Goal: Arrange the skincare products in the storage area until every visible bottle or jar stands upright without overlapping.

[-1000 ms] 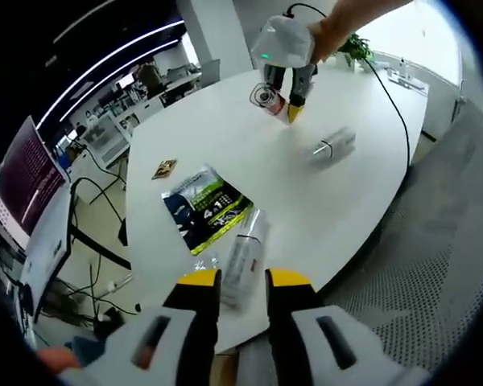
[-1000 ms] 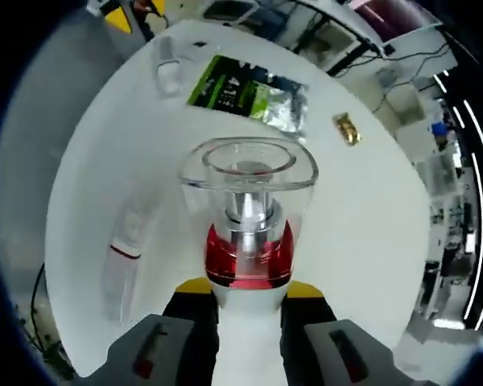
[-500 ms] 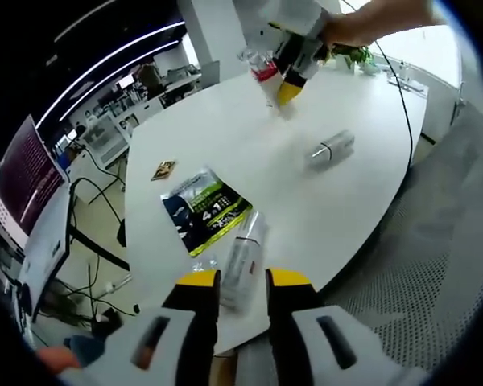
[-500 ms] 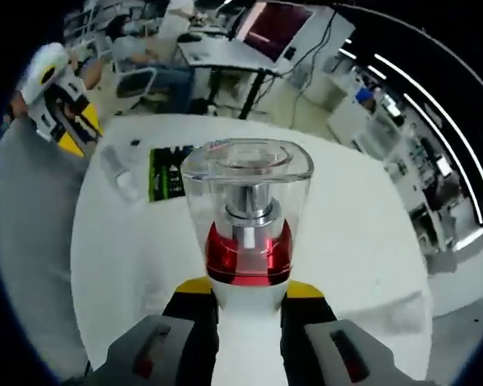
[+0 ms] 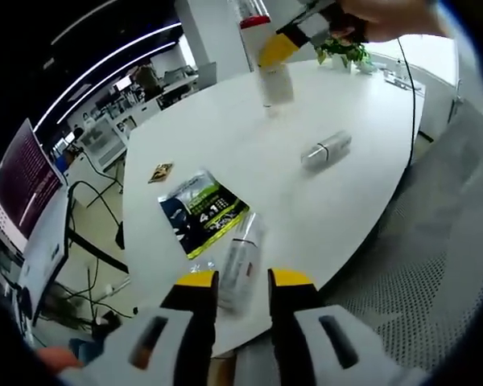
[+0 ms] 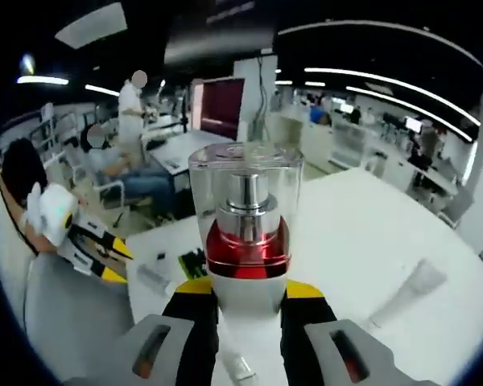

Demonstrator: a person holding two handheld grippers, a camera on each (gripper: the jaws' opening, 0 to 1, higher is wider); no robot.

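Up front in the right gripper view, the right gripper [image 6: 242,294] is clamped on a white bottle [image 6: 245,241] with a red collar and a clear square cap, held upright between the yellow-tipped jaws, cap pointing up toward the ceiling lights. Same bottle [image 5: 267,48] turns up at the top of the left gripper view, with the right gripper [image 5: 283,42] around it and a hand [image 5: 386,12] behind, hanging above the far part of the white table [image 5: 338,201]; can't tell if its base is touching the tabletop or just over it. Closer in, the left gripper [image 5: 242,280] sits at the near table edge with its jaws a narrow gap apart and nothing between them. Just past its tips a clear tube [image 5: 240,261] lies flat on its side, and right beside that is a dark and green sachet [image 5: 203,211], also flat. A small gold packet [image 5: 162,170] sits further left near the edge, on its own. Well apart from all that, a silver-ish tube [image 5: 325,150] is lying down mid-table. In the right gripper view that one is the pale tube [image 6: 406,292] off to the right, and the left gripper [image 6: 97,249] pokes in low on the left with the sachet [image 6: 193,262] near it. A plant [image 5: 342,50] sits at the far end of the table.
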